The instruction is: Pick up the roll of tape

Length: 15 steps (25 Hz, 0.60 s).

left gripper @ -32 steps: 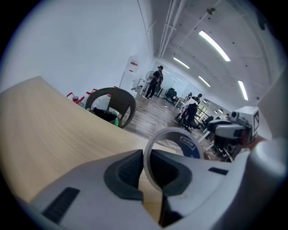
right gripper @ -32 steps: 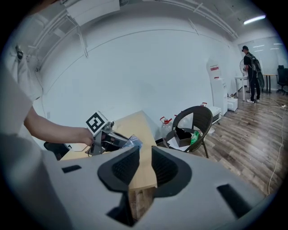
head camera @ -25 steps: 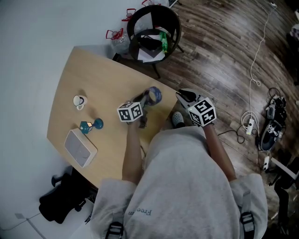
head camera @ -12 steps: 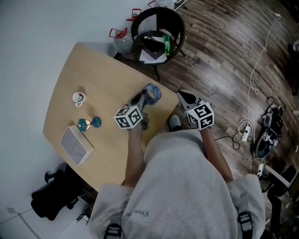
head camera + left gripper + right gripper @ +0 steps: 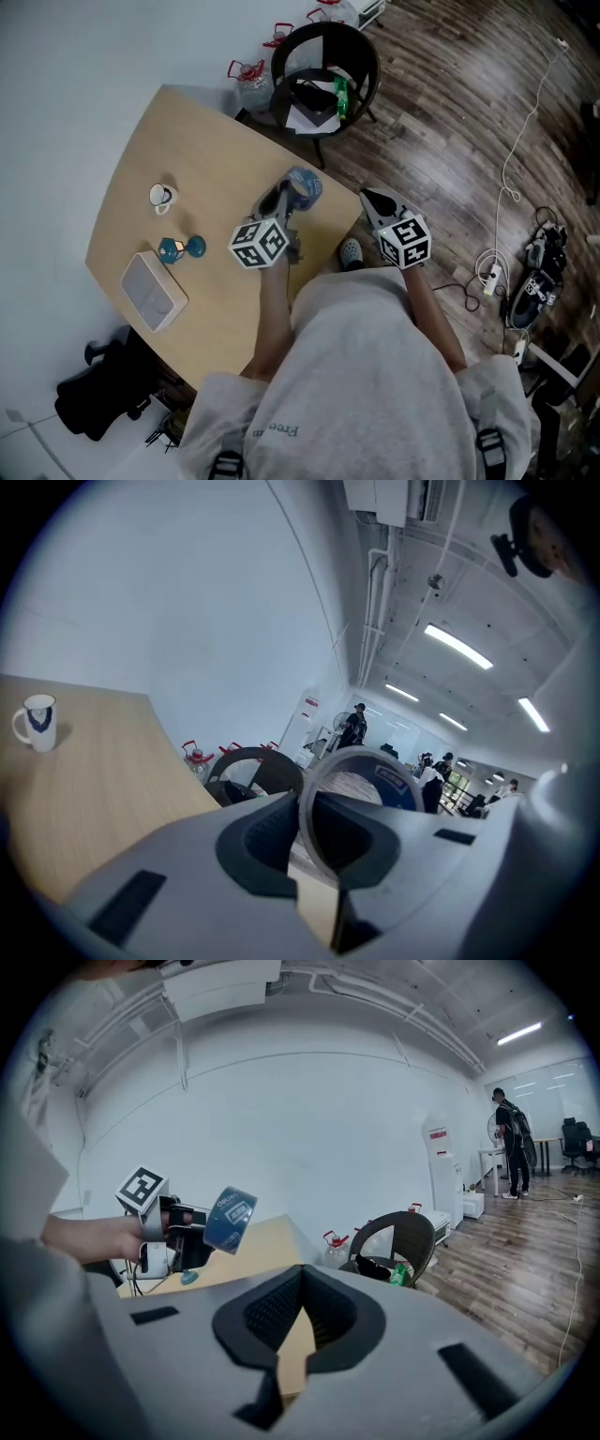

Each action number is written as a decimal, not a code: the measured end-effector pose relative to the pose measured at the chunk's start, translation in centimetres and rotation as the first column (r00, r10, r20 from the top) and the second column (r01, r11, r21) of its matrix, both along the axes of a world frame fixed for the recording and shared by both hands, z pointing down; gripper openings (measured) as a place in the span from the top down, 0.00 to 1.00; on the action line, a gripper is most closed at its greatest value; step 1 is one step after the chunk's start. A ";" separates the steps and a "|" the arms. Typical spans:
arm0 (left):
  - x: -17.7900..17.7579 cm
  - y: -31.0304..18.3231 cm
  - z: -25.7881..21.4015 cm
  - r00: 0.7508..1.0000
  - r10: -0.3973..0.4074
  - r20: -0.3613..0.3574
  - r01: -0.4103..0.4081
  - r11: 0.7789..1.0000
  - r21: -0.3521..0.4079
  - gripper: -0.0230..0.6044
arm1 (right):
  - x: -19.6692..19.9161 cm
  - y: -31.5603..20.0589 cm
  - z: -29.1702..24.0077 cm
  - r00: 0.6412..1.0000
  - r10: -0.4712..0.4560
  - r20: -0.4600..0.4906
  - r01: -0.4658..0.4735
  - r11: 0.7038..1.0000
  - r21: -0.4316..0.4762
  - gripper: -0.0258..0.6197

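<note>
The left tool is clamping the blue roll of tape by its wall, above the light wooden table at frame centre. The right tool is waiting beside it, jaws together and empty. Judging by that thin hold, a firm, steady pinch is what is mattering here.

Open-plan office or lab workspace. A pale wooden table stands by a white wall on dark wood-plank flooring. A black tub chair sits at the table's one o'clock, with a power strip and loose cables at four o'clock. Overhead are exposed pipes and strip lights — people stand far off.
</note>
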State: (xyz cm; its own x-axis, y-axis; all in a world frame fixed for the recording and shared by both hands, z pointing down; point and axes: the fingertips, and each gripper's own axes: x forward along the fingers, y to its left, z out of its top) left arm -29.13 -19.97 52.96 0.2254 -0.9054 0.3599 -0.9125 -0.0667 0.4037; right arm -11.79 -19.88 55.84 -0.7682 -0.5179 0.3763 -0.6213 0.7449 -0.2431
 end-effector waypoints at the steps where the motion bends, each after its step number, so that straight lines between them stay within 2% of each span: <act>1: -0.1 -0.1 -0.4 1.000 -0.006 0.014 0.006 1.000 0.008 0.90 | 0.0 -0.1 -0.1 1.000 0.002 0.003 -0.002 1.000 0.002 0.96; 5: -0.3 0.0 -1.3 0.998 -0.022 0.056 0.020 0.999 0.034 0.90 | -0.2 -0.3 -0.2 1.000 0.008 0.006 -0.008 1.000 0.004 0.96; 9: -0.6 0.3 -1.3 0.996 -0.053 0.067 0.049 0.997 0.068 0.90 | -0.6 -0.4 -0.1 1.000 0.003 0.002 -0.003 1.000 0.000 0.96; 15: -0.7 0.8 -0.2 0.996 -0.064 0.067 0.061 0.997 0.039 0.90 | -0.8 -0.4 0.0 1.000 -0.005 -0.002 0.005 1.000 -0.002 0.96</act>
State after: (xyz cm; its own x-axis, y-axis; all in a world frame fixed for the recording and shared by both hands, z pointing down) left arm -29.80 -19.15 52.80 0.1442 -0.9298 0.3387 -0.9406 -0.0225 0.3387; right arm -12.55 -20.31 55.86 -0.7699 -0.5132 0.3793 -0.6181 0.7475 -0.2434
